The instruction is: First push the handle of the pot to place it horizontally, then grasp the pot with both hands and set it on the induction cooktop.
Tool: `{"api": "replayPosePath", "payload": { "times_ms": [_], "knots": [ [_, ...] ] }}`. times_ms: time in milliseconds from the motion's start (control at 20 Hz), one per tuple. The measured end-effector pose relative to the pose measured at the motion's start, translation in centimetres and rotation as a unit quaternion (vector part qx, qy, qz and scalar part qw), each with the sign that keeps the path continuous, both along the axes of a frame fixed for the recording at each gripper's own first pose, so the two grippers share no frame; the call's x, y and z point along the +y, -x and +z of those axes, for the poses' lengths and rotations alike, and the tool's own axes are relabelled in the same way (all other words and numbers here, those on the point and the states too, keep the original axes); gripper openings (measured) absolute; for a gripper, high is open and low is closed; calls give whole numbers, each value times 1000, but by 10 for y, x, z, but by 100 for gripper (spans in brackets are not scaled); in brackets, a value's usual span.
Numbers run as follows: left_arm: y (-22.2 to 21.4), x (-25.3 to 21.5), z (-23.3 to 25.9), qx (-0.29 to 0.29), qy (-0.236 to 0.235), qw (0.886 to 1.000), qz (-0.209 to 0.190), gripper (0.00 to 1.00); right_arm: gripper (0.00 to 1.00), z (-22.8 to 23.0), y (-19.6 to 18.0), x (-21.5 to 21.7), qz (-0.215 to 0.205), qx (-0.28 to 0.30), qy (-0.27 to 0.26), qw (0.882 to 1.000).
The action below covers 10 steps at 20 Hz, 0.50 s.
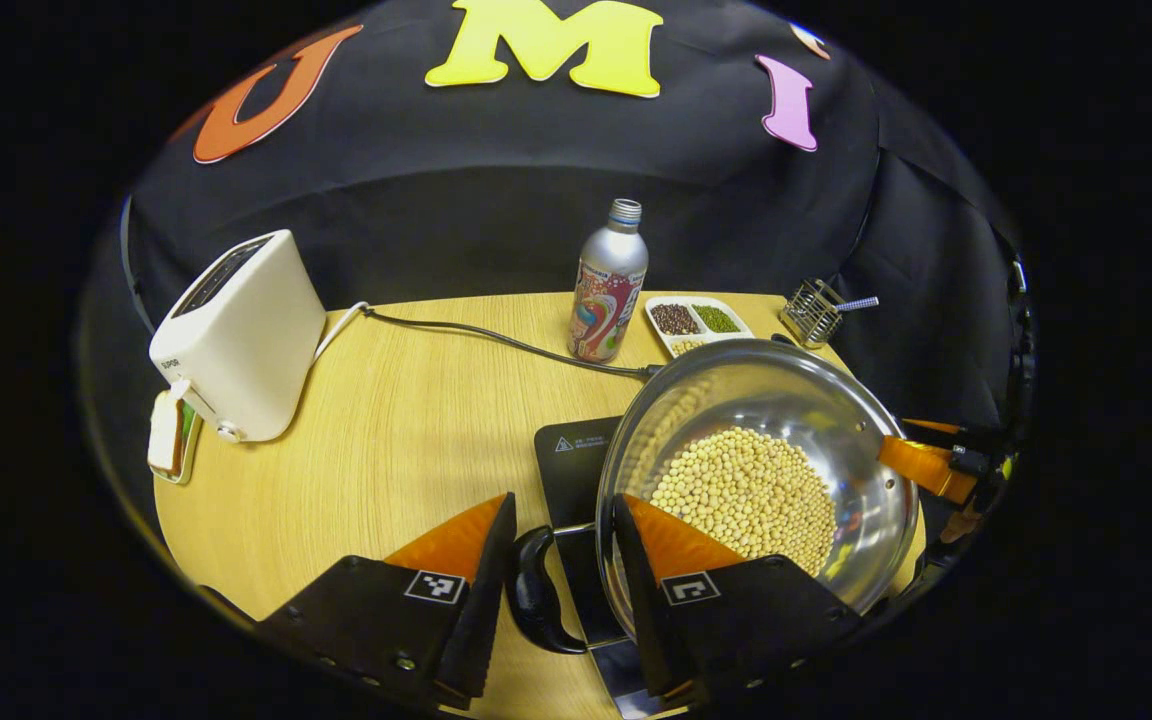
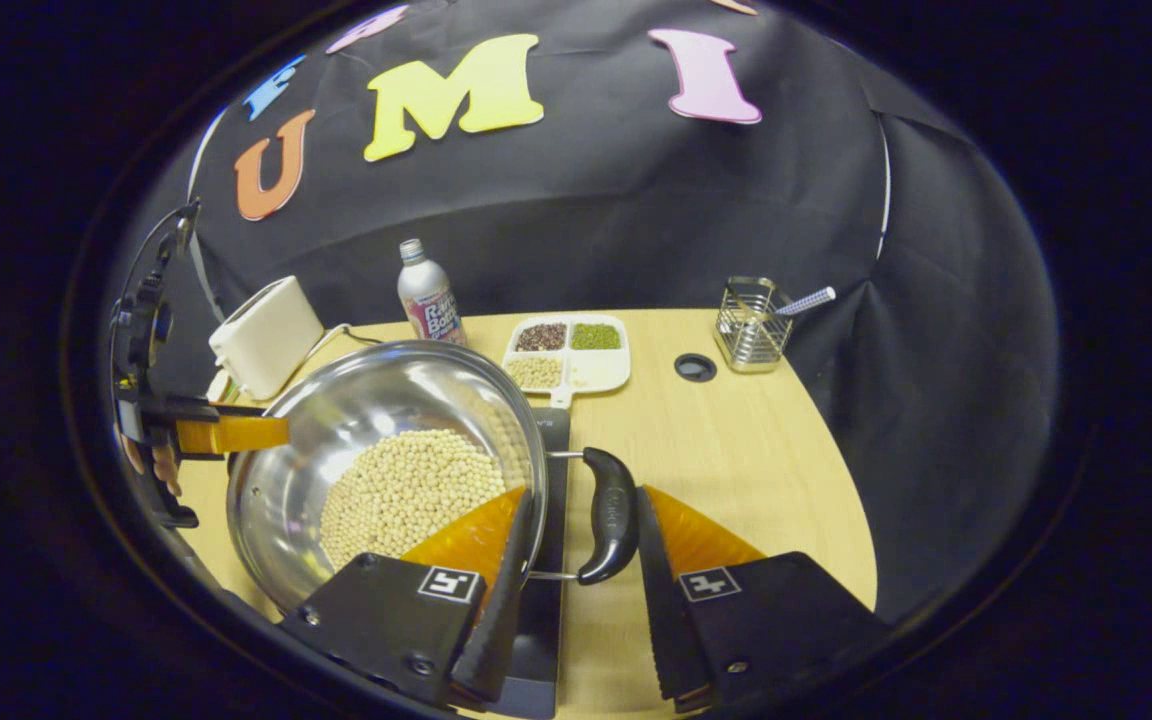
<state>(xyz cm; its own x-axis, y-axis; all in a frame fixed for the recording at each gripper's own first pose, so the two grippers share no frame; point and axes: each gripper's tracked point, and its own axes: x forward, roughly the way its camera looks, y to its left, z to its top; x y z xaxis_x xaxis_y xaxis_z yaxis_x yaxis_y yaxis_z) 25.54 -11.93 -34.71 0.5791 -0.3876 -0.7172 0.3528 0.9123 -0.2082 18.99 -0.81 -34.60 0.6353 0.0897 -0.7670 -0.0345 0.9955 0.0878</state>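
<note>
Left gripper [image 1: 556,590]: fingers apart, straddling one black pot handle [image 1: 536,590], no clear pinch. Right gripper [image 2: 576,560]: likewise around opposite handle [image 2: 608,515]. Pot [image 2: 336,420], holding pale beans [image 2: 406,490], over black cooktop [image 1: 576,455]. Bottle [image 1: 608,285]: lettering unreadable.

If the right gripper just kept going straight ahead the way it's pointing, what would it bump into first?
Probably the pot's black side handle, which sits between the right gripper's open fingers, so it would likely meet the gripper's body first. Past it lies bare table, then the divided tray of beans. Depth is hard to judge here.
</note>
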Motion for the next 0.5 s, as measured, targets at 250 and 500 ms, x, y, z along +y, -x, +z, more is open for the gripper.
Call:
{"api": "replayPosePath", "payload": {
  "times_ms": [250,500],
  "knots": [
    [-3,3,-1,-4,14,1000,3,46,60,-1,-4,3,-6,-19,-6,1000],
    [1,6,0,-13,49,999,18,61,65,2,-7,0,6,-53,-6,999]
  ]
}}
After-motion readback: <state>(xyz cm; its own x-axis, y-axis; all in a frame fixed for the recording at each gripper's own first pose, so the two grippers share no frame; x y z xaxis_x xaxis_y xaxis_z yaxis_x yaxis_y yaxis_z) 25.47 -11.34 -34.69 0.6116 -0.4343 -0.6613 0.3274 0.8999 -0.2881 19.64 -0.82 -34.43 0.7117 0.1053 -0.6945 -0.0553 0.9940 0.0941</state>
